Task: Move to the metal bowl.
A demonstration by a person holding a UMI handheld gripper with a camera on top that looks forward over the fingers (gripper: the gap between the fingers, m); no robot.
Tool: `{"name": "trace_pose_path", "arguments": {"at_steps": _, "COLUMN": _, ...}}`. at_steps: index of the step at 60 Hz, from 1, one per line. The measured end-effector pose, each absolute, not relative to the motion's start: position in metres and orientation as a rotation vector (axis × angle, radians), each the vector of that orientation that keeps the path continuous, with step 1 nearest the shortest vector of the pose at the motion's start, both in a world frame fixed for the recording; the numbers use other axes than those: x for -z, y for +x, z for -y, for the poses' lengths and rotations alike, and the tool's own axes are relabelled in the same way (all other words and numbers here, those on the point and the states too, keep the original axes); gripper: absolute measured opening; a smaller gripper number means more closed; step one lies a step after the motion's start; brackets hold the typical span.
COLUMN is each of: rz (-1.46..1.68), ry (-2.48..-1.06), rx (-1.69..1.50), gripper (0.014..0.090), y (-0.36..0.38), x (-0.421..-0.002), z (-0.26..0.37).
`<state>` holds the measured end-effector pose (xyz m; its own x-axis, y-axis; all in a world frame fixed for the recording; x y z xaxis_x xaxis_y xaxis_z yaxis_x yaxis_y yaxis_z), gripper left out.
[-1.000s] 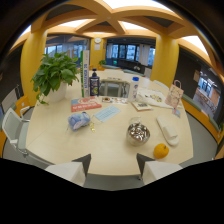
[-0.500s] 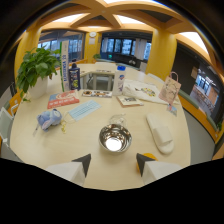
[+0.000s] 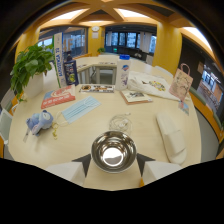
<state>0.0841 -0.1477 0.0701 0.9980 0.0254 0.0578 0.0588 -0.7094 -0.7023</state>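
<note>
A shiny metal bowl (image 3: 113, 151) stands upright on the pale round table (image 3: 75, 145), just ahead of my fingers and centred on the gap between them. My gripper (image 3: 114, 165) is open; its two dark fingertips (image 3: 83, 162) flank the bowl's near rim, one at each side, with small gaps. Nothing is held. The bowl looks empty and reflects the ceiling lights.
Beyond the bowl sits a clear crumpled plastic piece (image 3: 120, 122). A white oblong case (image 3: 169, 134) lies to the right, a blue mask (image 3: 81, 108) and a blue-white bundle (image 3: 39, 121) to the left. A potted plant (image 3: 31, 67), bottle (image 3: 123, 75), booklets and a paper bag (image 3: 180, 82) stand farther back.
The view has moved forward and to the right toward the bowl, which has grown larger and now sits centred between the fingertips. The orange fruit at the right has left the view.
</note>
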Motion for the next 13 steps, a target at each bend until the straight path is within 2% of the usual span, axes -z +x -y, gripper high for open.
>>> {"name": "trace_pose_path", "arguments": {"at_steps": 13, "rz": 0.051, "ry": -2.362, "rx": 0.066, "gripper": 0.0861, "y": 0.0852, "x": -0.0713, "z": 0.1474}}
